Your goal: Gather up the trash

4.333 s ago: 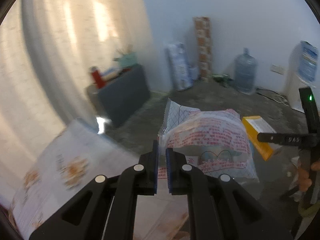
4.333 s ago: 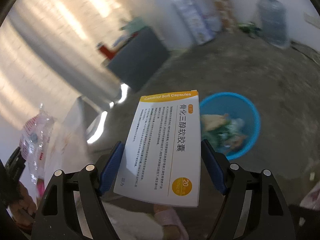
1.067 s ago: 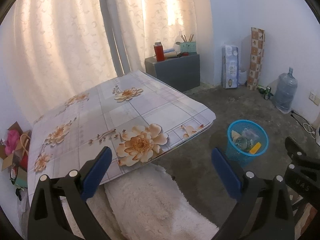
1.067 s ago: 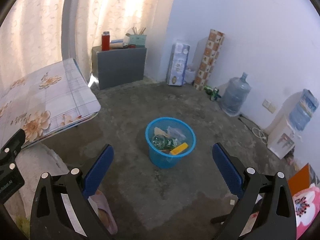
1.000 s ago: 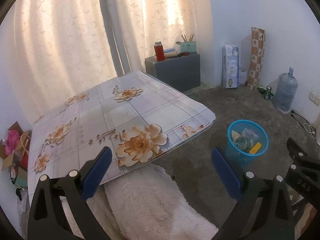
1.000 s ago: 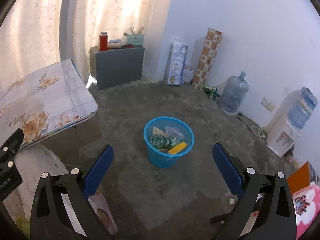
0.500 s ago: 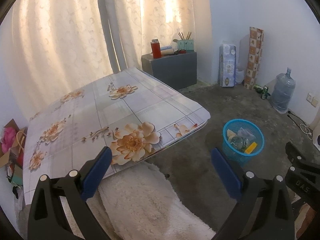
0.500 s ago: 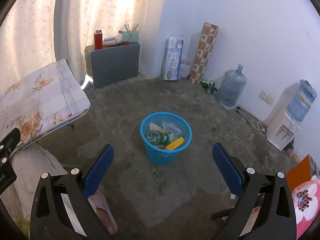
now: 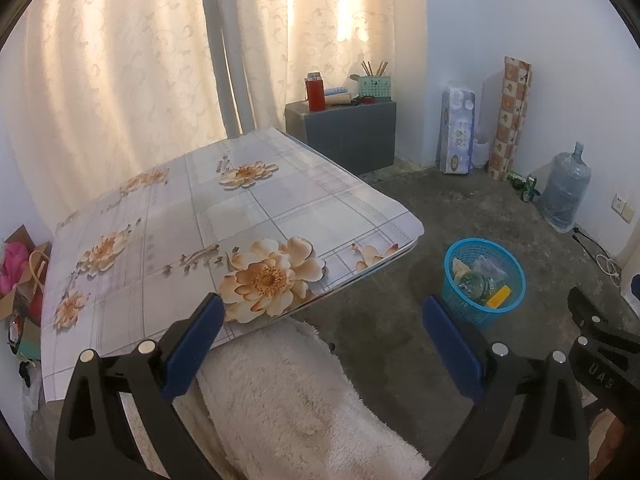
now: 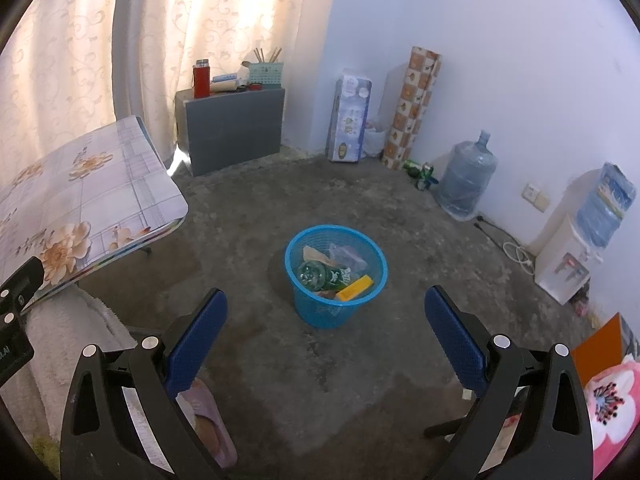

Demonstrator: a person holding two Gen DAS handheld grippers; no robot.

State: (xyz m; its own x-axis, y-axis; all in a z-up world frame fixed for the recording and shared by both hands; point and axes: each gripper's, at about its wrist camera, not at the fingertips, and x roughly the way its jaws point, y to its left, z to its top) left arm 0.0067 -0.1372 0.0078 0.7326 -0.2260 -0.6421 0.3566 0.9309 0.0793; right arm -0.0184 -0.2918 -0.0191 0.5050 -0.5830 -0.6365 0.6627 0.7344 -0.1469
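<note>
1. Two grippers are showing in my wrist feeds, and both are standing with jaws spread wide and nothing between the blue pads: the left gripper (image 9: 322, 344) and the right gripper (image 10: 326, 336).
2. I am seeing the round blue plastic mesh trash basket (image 10: 362, 304) sitting on the bare concrete floor (image 10: 280, 208), at 12 o'clock just beyond the right gripper's fingertips.
3. Inside the basket, a green glass bottle (image 10: 320, 274), a yellow cardboard box (image 10: 354, 287) and a clear plastic wrapper (image 10: 346, 256) are lying together.
4. In the left view the same basket (image 9: 460, 304) is sitting at 2 o'clock, well apart from the left pads.
5. I am looking over a low table covered with a flower-print vinyl cloth (image 9: 208, 224) at 11 o'clock of the left gripper, with a white fluffy rug (image 9: 288, 400) lying below its near edge.
6. Farther back, a grey cabinet (image 10: 236, 128) is standing at 11 o'clock in the right view, and a large clear water jug (image 10: 466, 180) is standing by the wall at 2 o'clock.
</note>
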